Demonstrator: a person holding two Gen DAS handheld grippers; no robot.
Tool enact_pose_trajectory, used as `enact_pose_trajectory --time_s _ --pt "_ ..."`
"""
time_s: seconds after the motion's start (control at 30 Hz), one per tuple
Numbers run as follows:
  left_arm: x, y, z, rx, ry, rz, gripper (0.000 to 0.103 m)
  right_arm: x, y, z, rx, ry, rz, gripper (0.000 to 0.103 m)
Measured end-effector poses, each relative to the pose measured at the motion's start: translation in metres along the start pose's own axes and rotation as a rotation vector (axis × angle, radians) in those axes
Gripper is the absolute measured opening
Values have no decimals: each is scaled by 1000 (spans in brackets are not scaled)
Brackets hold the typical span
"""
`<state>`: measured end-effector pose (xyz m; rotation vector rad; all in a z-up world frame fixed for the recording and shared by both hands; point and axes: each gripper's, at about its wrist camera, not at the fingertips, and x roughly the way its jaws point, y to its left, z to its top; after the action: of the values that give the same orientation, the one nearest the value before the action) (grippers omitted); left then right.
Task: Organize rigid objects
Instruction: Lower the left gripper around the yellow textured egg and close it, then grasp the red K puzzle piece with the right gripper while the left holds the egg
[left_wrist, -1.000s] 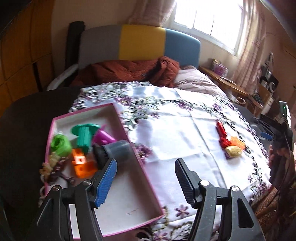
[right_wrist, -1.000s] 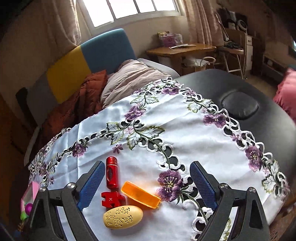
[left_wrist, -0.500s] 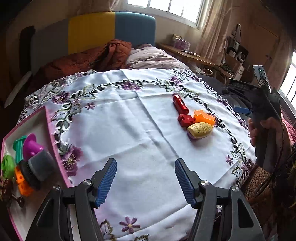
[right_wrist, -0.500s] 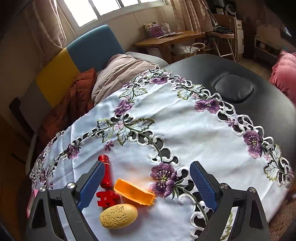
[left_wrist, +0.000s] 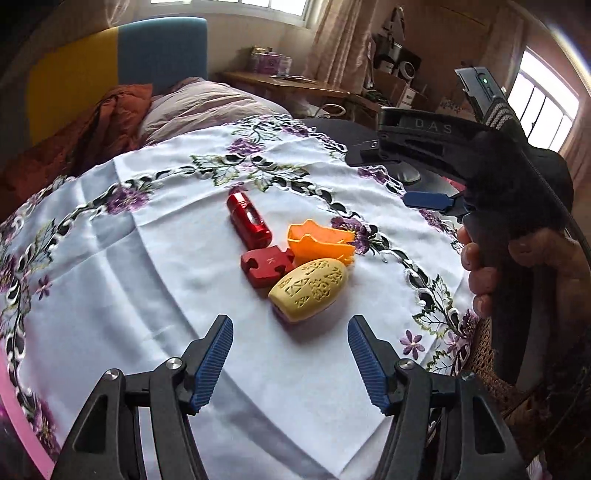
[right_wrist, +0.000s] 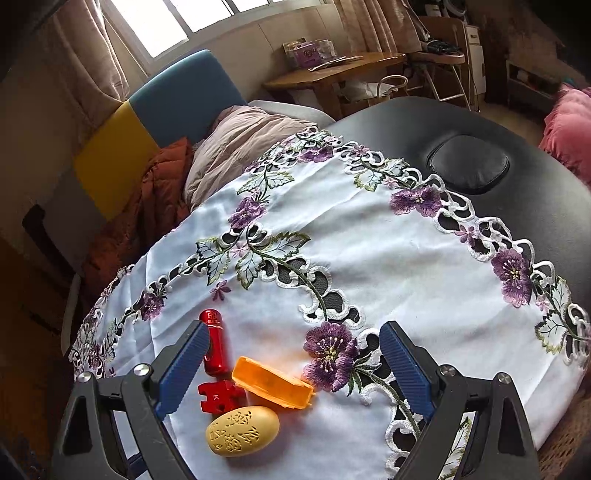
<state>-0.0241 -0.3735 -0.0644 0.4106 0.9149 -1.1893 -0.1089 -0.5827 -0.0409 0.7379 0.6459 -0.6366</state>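
Since a second ago our left gripper (left_wrist: 290, 356) has swung away from the pink tray (left_wrist: 14, 410), now only a sliver at the left edge of its view, and has come over to the small cluster on the embroidered tablecloth (left_wrist: 155, 295). Its jaws are spread wide with nothing between them, and so are those of our right gripper (right_wrist: 293, 373), which has hardly shifted and hangs above the same cluster.

We take the four pieces from biggest down. Nearest us lies the yellow carved egg (left_wrist: 308, 288), rounded and probably smooth, so we judge it likely to squirt out unless we pinch across its narrow middle. Behind it the orange star-shaped cutter (left_wrist: 319, 242) is a thin open shell, light and possibly springy; we would clamp across two opposite walls. To its left the red cylinder (left_wrist: 249, 221) looks like metal, stiff and prone to rolling, best gripped across its body. Touching the egg, the red puzzle piece (left_wrist: 267, 266) is flat and low, offering only its edges.
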Motion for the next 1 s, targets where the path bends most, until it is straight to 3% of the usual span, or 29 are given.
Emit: enact_pose_trajectory --time_s 0.27,0.5,0.6,0.63,0.83,1.0 --pt "51 -19 24 124 77 -5 66 2 -2 0 15 15 21 94" --pt "84 -25 31 150 132 13 65 5 0 0 13 29 35 94" --pt "83 -30 27 171 112 33 49 6 -1 0 16 29 32 94" --pt "81 -29 25 169 106 25 44 6 -1 0 16 31 28 94" --pt "50 -6 -5 44 78 80 44 6 -2 0 19 34 32 94" --pt "12 25 -42 -62 40 205 44 6 9 -3 -31 42 75 94"
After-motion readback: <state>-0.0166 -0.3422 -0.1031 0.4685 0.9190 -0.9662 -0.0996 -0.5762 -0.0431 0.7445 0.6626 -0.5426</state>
